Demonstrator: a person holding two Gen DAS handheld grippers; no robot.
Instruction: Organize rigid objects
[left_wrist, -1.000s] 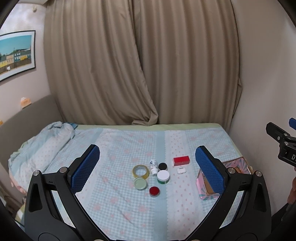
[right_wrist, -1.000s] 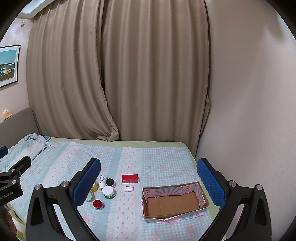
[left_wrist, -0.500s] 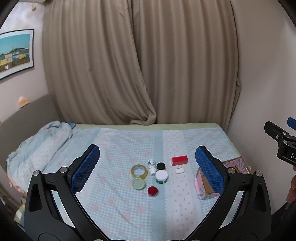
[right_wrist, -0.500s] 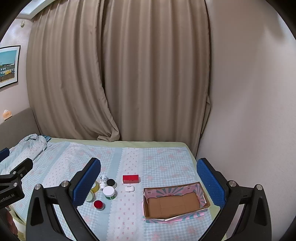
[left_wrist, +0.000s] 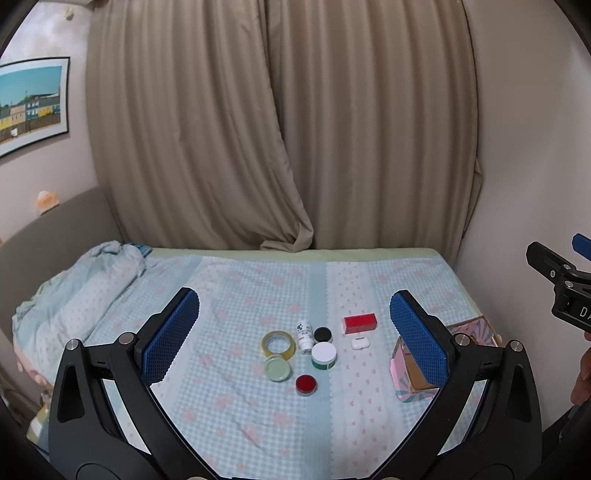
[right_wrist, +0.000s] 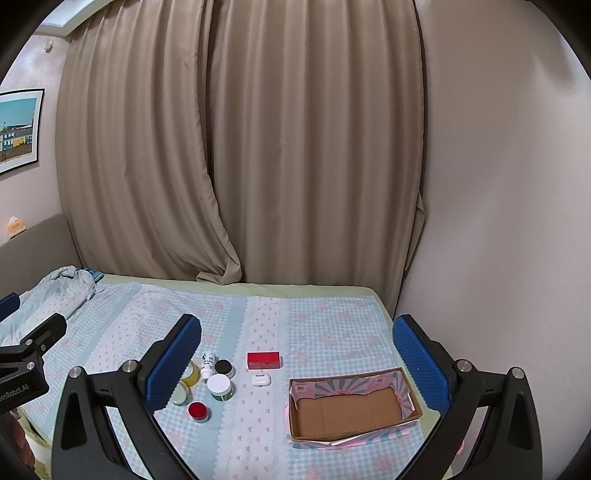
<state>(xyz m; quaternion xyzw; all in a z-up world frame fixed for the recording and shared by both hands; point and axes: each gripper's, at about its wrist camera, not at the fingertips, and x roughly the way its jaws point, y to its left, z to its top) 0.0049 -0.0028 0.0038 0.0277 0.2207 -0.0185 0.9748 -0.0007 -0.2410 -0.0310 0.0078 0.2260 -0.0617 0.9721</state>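
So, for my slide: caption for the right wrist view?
Open right gripper above a bed with small containers and an empty cardboard box.

"enRobot.AI" on left gripper body.

Matt checked cloth bedsheet, bare brown cardboard box, glossy tape roll, matt pleated fabric curtains

My left gripper has matte black, Y-shaped arms with triangular cut-outs, silver screw heads near the knuckles, and blue dimpled pads with serrated edges. My right gripper matches it. White lettering marks each black housing, partly cut off at the frame edge.
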